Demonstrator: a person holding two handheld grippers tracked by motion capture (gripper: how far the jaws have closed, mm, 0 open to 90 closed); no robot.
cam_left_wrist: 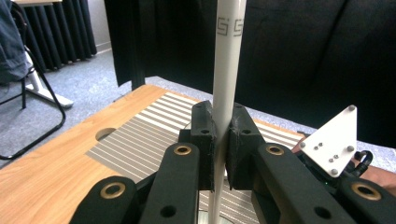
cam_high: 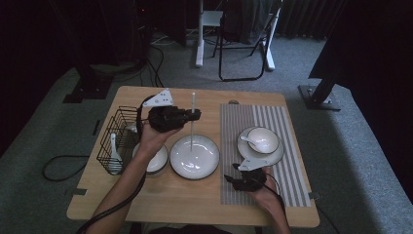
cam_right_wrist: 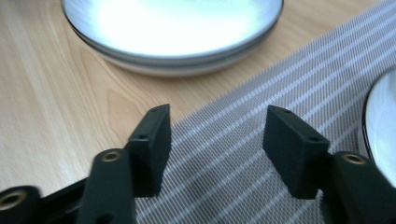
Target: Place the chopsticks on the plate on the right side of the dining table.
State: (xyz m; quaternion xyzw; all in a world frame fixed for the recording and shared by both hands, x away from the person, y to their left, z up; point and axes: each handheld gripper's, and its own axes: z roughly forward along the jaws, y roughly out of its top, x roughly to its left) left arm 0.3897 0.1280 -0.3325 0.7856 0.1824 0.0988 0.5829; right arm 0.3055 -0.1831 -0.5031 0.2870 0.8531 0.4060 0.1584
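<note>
The left claw [cam_high: 194, 115] clamps a white chopstick [cam_high: 193, 122] upright, its long axis vertical above the plate [cam_high: 194, 156]; the right claw [cam_right_wrist: 217, 135] gapes wide, lower right

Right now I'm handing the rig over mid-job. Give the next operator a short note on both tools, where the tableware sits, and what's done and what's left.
Left tool: shut on the white chopstick, held upright above the empty plate.
Right tool: open, holding nothing, low over the near-left corner of the striped placemat.
Done: bowl with spoon sits on a plate on the placemat.
Left: the chopstick is not yet set down; a second bowl sits beside the wire basket, which holds another spoon. Probably these go to a second setting.
</note>
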